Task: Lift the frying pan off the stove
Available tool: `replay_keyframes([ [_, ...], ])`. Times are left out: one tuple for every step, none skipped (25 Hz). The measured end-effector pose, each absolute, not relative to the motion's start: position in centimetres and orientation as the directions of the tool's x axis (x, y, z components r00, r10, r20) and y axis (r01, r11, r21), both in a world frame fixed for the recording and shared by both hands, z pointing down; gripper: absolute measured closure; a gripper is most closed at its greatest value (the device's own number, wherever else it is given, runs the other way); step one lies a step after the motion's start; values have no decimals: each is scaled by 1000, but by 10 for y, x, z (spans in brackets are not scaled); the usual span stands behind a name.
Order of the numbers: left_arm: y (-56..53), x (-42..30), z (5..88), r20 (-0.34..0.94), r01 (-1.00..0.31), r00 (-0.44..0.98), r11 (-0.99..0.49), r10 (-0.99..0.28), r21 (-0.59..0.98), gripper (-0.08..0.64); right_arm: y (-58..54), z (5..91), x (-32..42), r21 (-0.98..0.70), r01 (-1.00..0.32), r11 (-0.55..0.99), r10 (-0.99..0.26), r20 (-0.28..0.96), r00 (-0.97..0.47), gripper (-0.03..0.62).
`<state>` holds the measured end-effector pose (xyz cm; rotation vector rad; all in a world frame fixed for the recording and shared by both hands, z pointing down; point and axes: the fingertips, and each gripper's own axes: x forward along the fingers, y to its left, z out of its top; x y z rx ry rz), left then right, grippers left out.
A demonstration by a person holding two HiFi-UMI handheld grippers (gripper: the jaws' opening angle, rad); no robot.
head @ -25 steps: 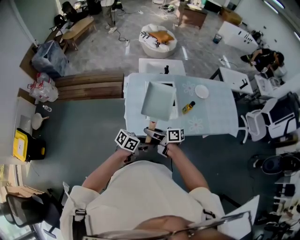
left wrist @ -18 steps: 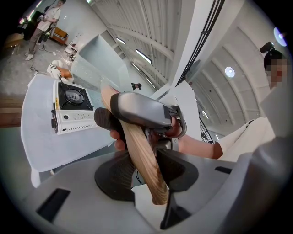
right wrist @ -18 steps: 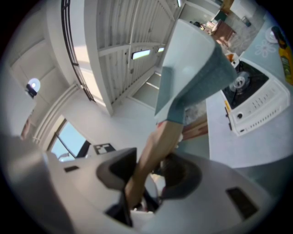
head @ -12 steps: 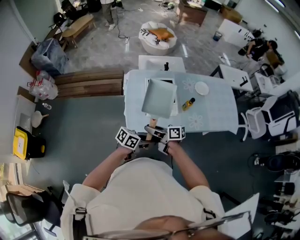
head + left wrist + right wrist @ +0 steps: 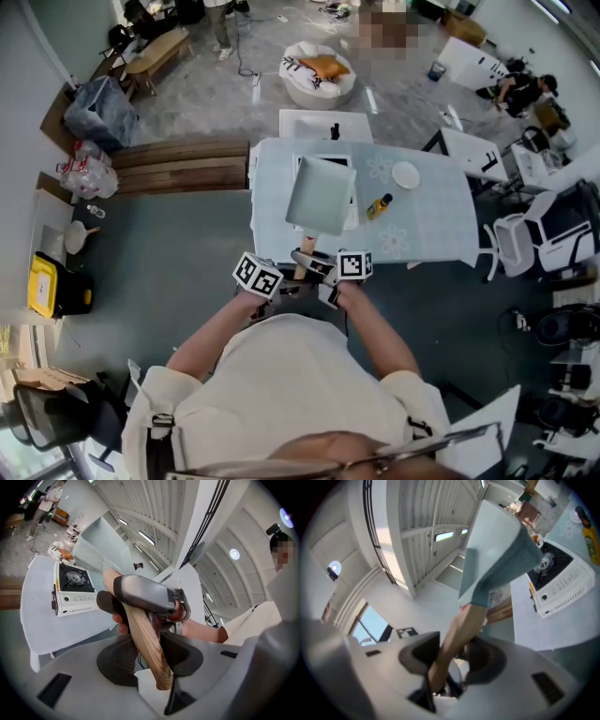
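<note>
**Head view:** frying pan (image 5: 321, 195) is held over the stove (image 5: 350, 221), mid-table (image 5: 422, 234). Both grippers are on the wooden handle (image 5: 306, 251) at the near table edge. Left gripper (image 5: 284, 286) is nearer the butt, right gripper (image 5: 317, 266) just beyond it, toward the pan.

**Left gripper view:** jaws are clamped on the handle (image 5: 140, 634) close to its butt end. The right gripper (image 5: 145, 595) grips the same handle just past them. Stove (image 5: 75, 588) sits far left with a bare burner, so the pan looks clear of it.

**Right gripper view:** jaws pinch the handle (image 5: 457, 639). The pan (image 5: 499, 550) runs on beyond them, with the stove (image 5: 555, 583) off to the right.

**Doing it well:** my read is to keep both grips firm and raise both hands together. Uneven motion would lever the pan about the handle.

**Axis:** the long axis follows the handle, near to far. The butt points at the person, with the pan body at the far end. The pan looks tilted rather than flat.
</note>
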<state>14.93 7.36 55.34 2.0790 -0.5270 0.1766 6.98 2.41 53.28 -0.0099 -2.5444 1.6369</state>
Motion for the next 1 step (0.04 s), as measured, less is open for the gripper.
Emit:
replay_keyframes([
  [74,149,553,328,-435,897,-457,-297,776,394,24,533,70,-908,-60,415,67,96,-993,416],
])
